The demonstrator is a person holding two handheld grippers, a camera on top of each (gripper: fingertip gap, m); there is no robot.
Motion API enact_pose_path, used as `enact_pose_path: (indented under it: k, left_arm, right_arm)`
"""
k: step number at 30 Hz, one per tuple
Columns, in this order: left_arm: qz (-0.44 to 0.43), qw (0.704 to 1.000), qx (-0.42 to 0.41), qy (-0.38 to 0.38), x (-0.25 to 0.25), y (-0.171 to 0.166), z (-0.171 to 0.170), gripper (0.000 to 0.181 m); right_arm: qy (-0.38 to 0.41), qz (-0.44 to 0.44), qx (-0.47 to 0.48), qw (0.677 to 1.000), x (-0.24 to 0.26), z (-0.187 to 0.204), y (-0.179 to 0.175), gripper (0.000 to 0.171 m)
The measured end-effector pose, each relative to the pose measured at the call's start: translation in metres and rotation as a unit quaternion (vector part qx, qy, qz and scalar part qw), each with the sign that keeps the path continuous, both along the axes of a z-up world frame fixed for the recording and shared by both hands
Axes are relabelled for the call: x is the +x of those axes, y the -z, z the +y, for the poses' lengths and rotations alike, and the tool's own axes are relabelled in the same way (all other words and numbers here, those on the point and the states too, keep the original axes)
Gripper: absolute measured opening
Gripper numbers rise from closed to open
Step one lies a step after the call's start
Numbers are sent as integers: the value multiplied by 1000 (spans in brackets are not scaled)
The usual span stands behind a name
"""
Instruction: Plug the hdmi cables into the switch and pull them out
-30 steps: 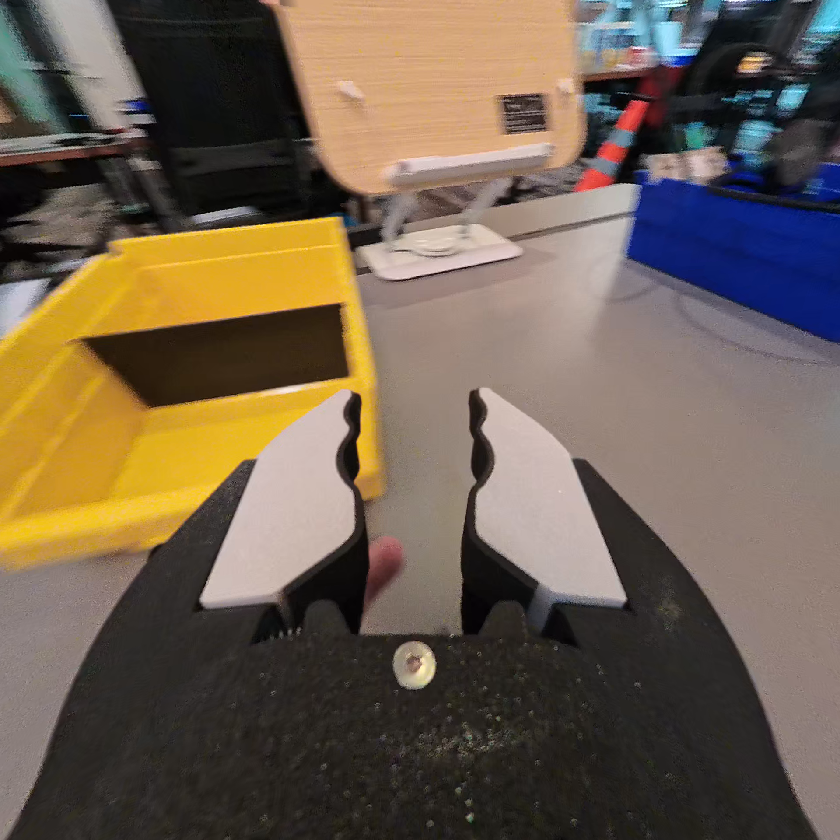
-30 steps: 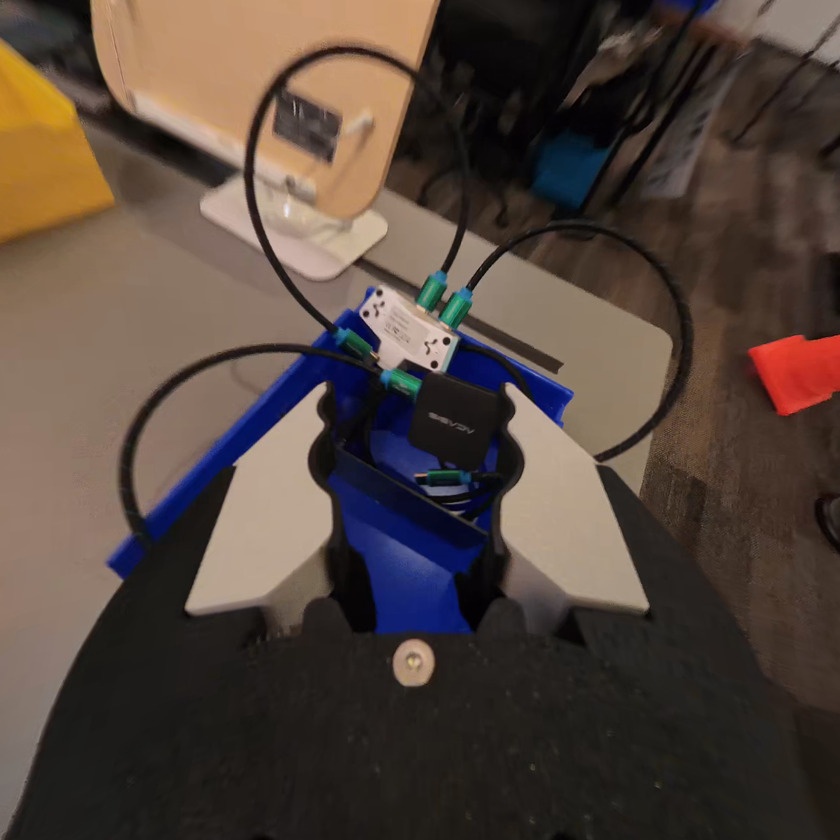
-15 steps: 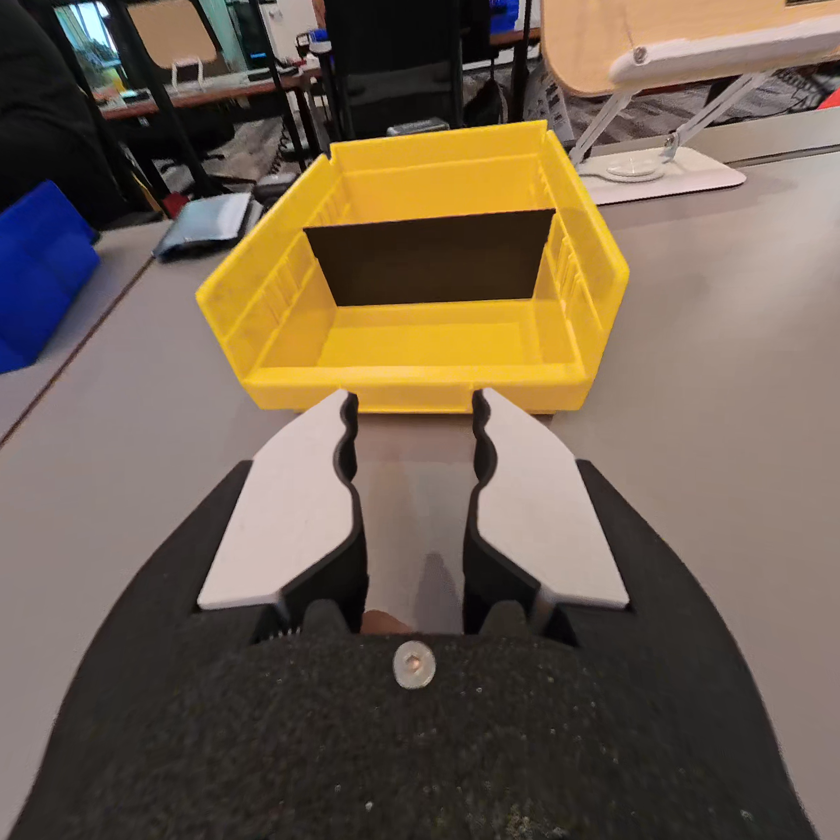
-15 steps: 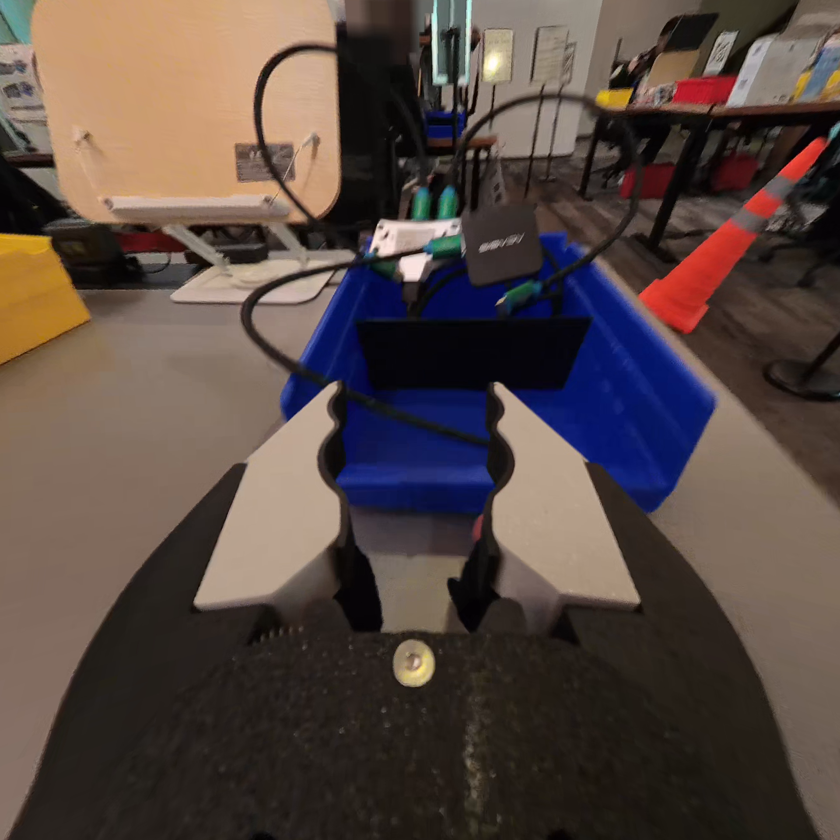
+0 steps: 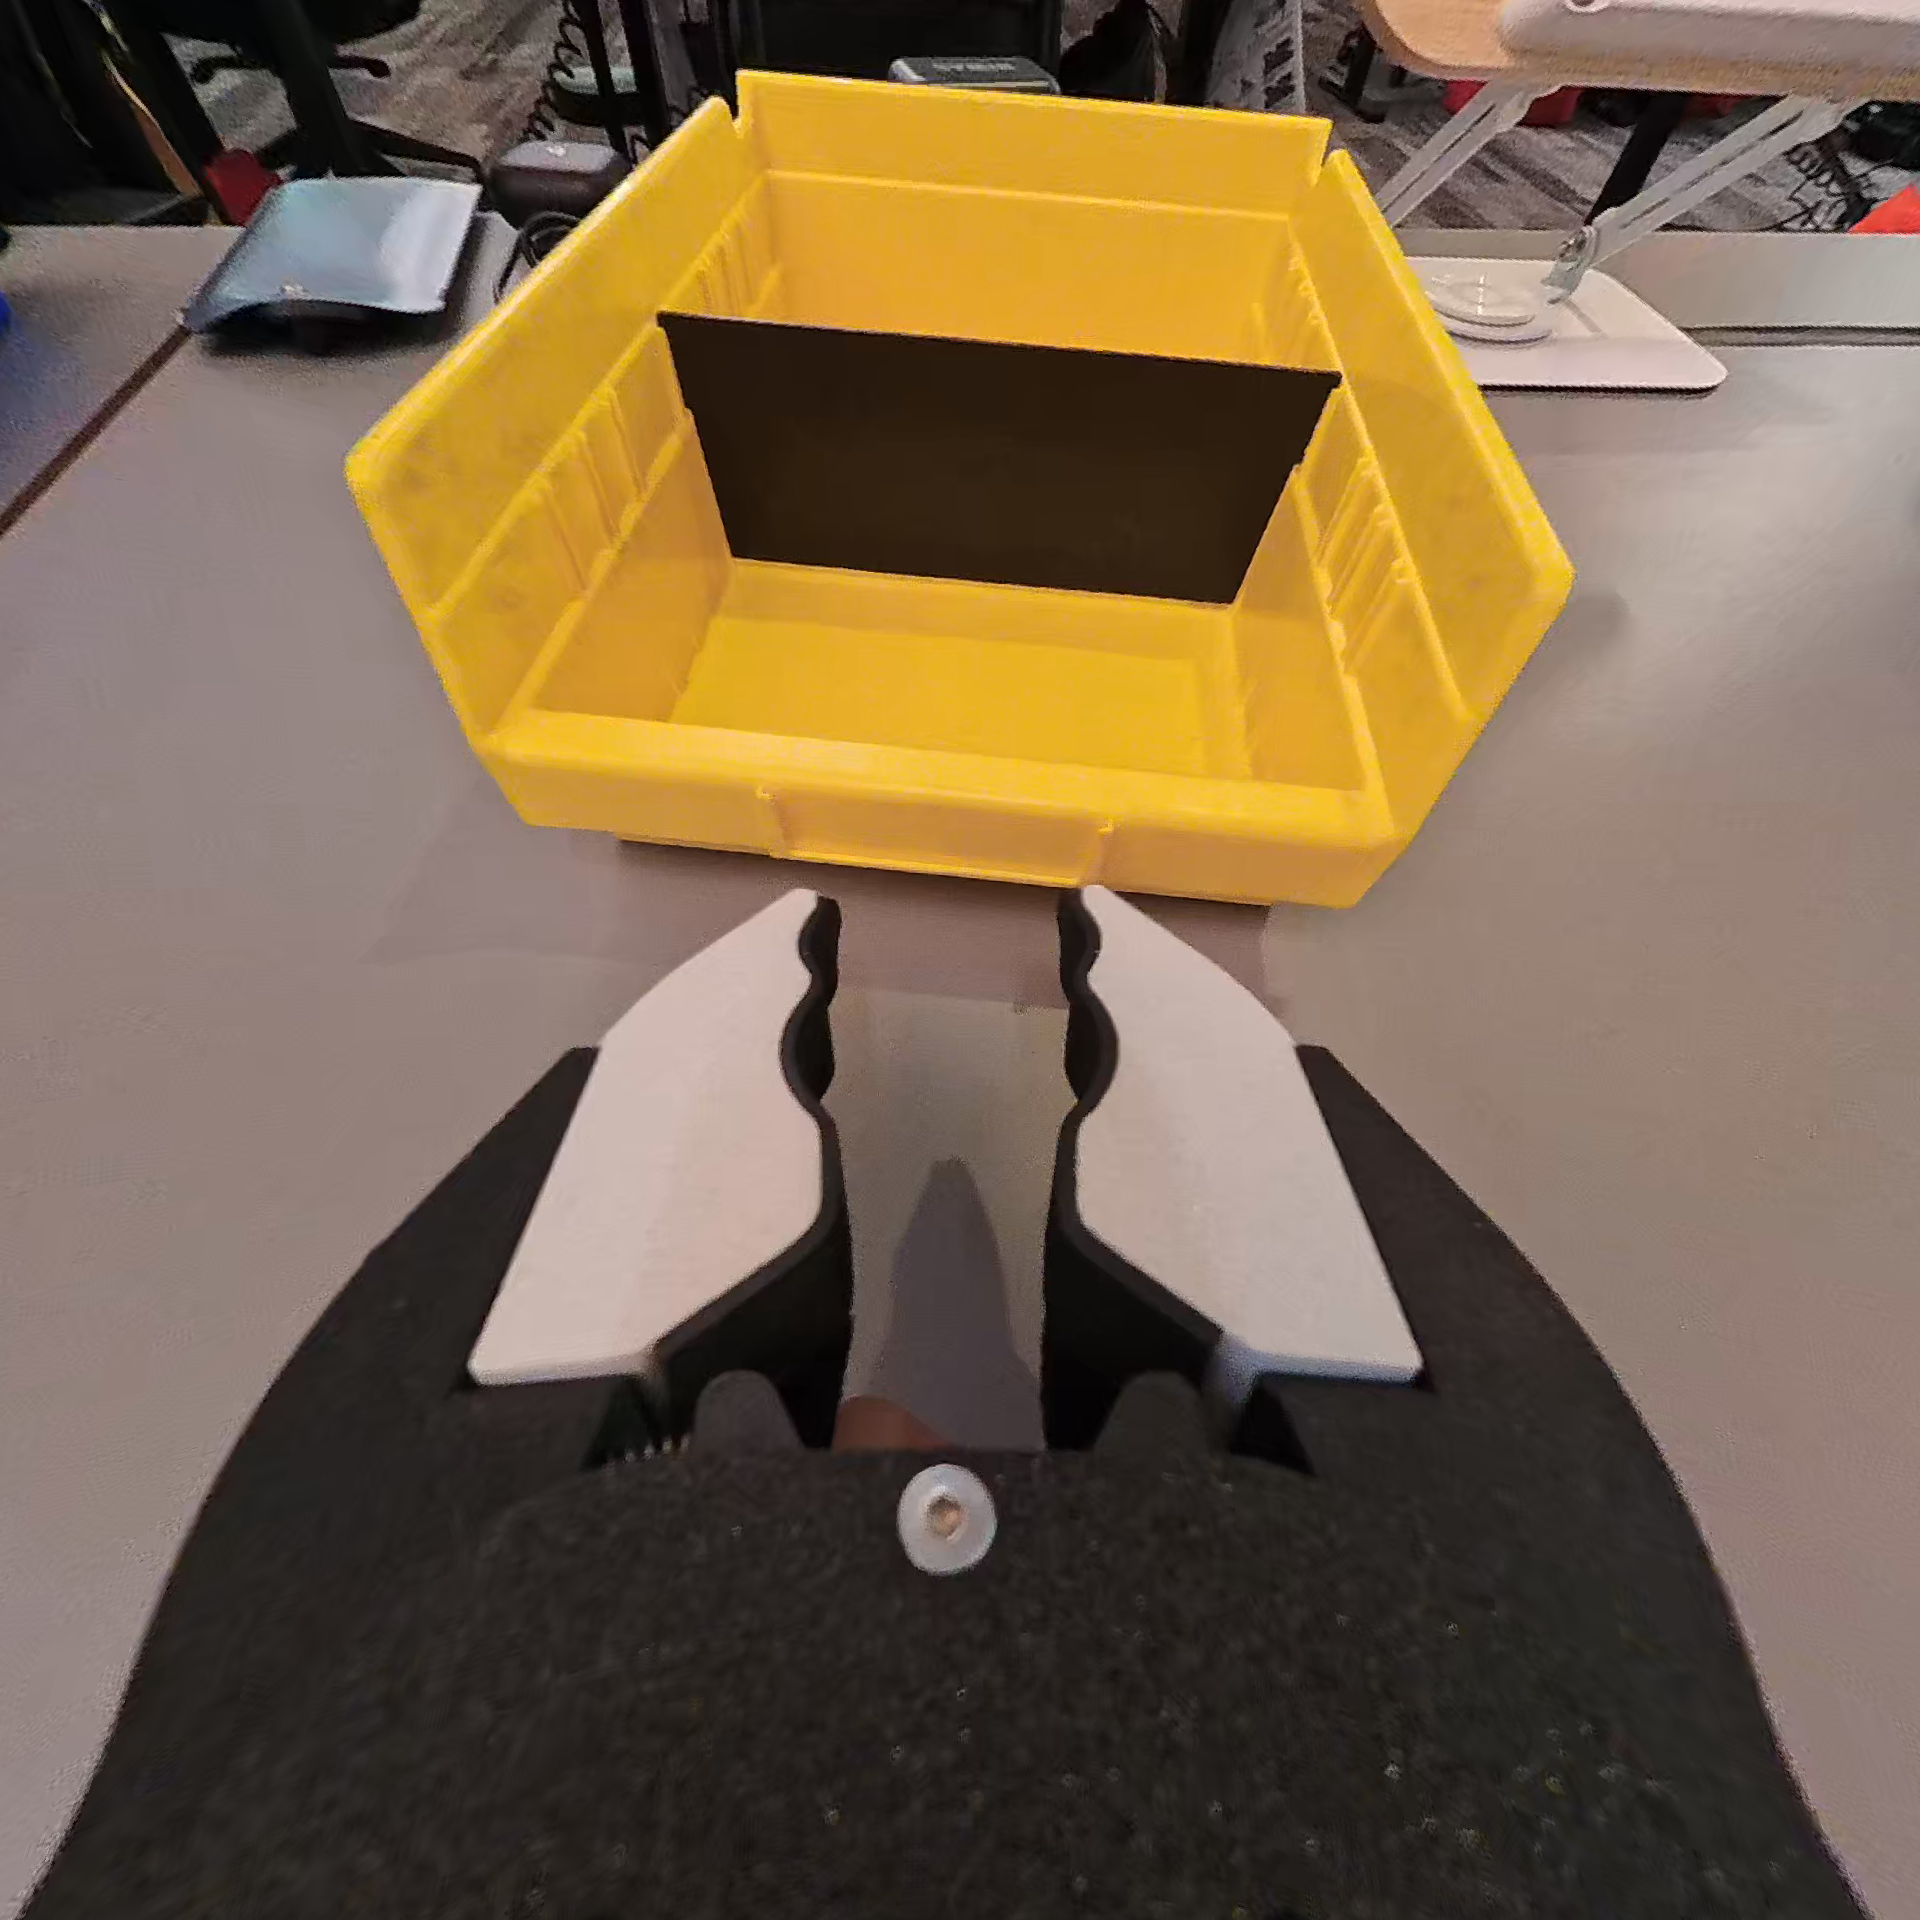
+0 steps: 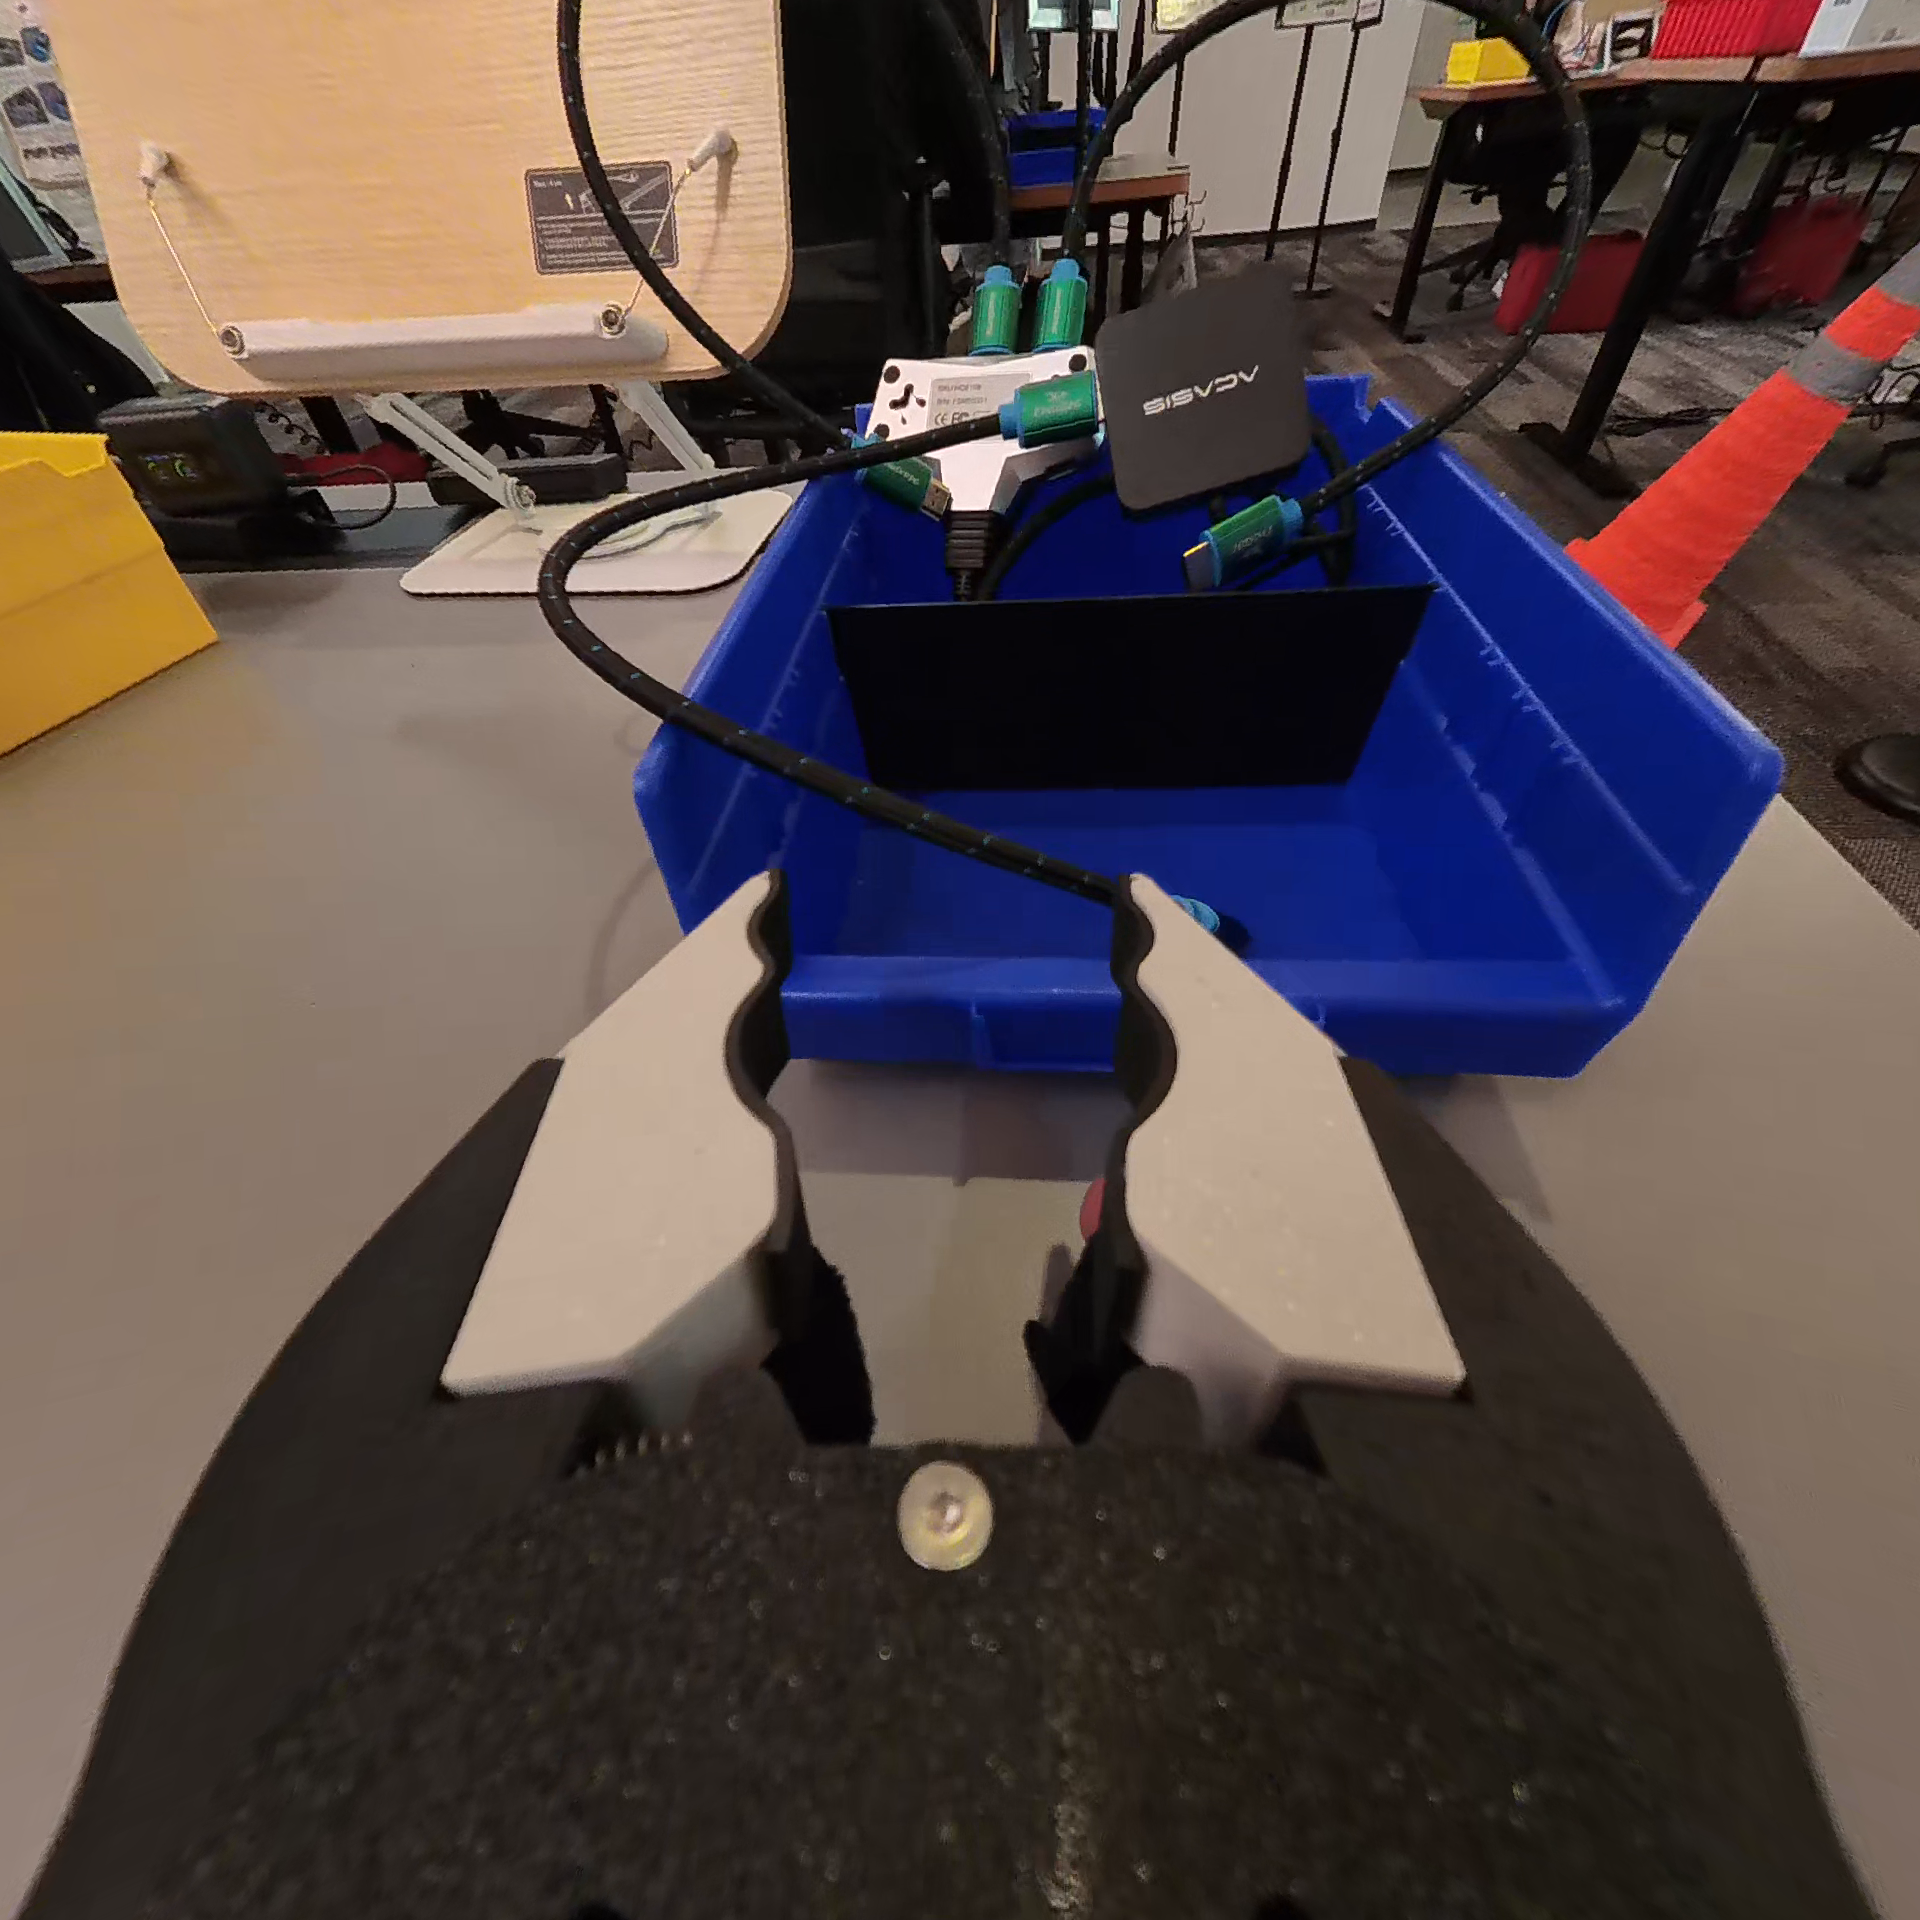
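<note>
Holding switch (image 6: 977, 416), cables (green plugs): blue bin (image 6: 1621, 831); yellow bin (image 5: 623, 769) bare.

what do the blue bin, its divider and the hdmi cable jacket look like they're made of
Blue bin: likely molded plastic, glossy, with ribbed slots in its walls. Divider: thin, flat, dark matte sheet, plastic or card, hard to tell. HDMI cable: braided fabric-like sleeve, black flecked with blue.

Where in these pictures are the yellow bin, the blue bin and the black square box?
yellow bin (image 5: 935, 831): left wrist view, its front wall.
blue bin (image 6: 1558, 831): right wrist view, its right side wall.
black square box (image 6: 1205, 400): right wrist view, its flat top face.
</note>
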State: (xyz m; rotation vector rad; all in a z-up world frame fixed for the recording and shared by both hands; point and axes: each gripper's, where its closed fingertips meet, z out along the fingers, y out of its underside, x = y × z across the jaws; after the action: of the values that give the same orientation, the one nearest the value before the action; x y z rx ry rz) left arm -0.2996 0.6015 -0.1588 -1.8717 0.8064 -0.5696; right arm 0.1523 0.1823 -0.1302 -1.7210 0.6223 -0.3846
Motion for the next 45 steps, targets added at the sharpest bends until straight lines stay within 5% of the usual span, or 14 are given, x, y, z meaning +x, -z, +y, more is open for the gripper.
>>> enact_pose_path:
  k: [11, 14, 16, 23, 26, 28, 32, 40, 45]
  left_arm:
    - [22, 999, 19, 19, 5, 2, -7, 39]
    - [17, 999, 33, 25, 4, -2, -10, 39]
    - [18, 998, 56, 18, 0, -5, -11, 49]
    - [7, 999, 43, -12, -21, -17, -30, 47]
    - [28, 998, 49, 0, -21, -14, -44, 46]
    - [40, 998, 51, 17, -14, -12, -57, 46]
    - [32, 996, 46, 75, 20, -16, -100, 50]
    - [20, 967, 20, 252, 123, -8, -227, 57]
    - [4, 947, 25, 320, 192, -9, -264, 56]
  right_arm:
    - [-13, 0, 12, 1000, -6, 4, -5, 60]
    - [-116, -1, 22, 993, -45, 29, -15, 53]
    - [-170, 52, 3, 984, -71, 53, -4, 63]
    - [-47, 13, -73, 996, -31, 86, 23, 59]
    - [-10, -5, -76, 997, -22, 88, 19, 23]
    - [7, -15, -85, 996, -19, 86, 19, 12]
    - [-31, -11, -85, 996, -43, 92, 18, 14]
    - [-200, 36, -63, 977, -169, 110, 14, 28]
    - [-204, 9, 44, 978, -196, 85, -33, 30]
